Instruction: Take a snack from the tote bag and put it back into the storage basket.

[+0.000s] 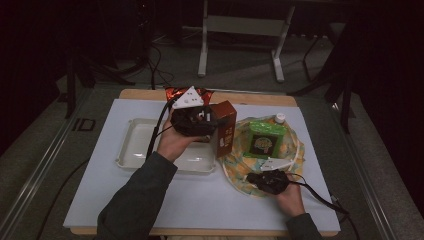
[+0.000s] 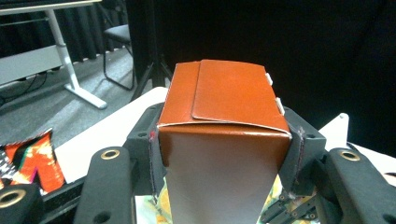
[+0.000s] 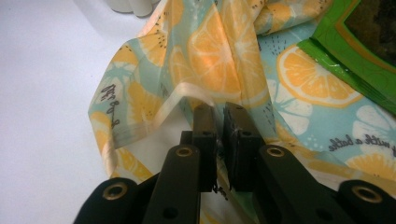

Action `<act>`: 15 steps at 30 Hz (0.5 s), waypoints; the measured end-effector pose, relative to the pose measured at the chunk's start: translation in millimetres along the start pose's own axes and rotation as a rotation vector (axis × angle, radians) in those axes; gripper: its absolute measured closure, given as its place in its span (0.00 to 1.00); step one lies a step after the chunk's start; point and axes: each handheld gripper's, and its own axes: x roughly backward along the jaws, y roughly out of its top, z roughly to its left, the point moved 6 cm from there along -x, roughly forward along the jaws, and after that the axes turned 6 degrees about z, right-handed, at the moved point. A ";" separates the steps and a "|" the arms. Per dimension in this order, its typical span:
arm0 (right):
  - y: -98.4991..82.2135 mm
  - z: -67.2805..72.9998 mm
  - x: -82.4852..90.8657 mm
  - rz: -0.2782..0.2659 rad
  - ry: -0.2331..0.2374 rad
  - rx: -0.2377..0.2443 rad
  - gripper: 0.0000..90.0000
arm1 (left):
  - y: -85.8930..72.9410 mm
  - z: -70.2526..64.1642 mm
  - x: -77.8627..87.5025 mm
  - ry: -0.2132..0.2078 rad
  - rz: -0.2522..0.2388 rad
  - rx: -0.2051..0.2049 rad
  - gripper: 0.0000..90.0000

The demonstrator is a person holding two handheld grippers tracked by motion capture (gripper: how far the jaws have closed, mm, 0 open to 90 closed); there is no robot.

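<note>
Left gripper (image 2: 219,154) clamps the brown carton (image 2: 224,135); keep it upright while your right gripper (image 3: 219,126) pinches the lemon-print bag's rim (image 3: 187,93) open.

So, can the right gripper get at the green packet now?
Probably not yet: the right gripper is shut on the bag's rim, though the green packet lies close ahead, uncovered inside the bag.

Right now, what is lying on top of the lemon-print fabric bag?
A green snack packet lies flat on the lemon-print fabric bag, and the right claw pinches the bag's near edge. Whatever is under the packet or inside the bag is covered.
</note>
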 end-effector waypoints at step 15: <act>-0.1 -0.3 -0.1 -0.003 0.004 -0.001 0.93 | -8.0 11.5 15.2 0.034 0.010 -0.003 0.47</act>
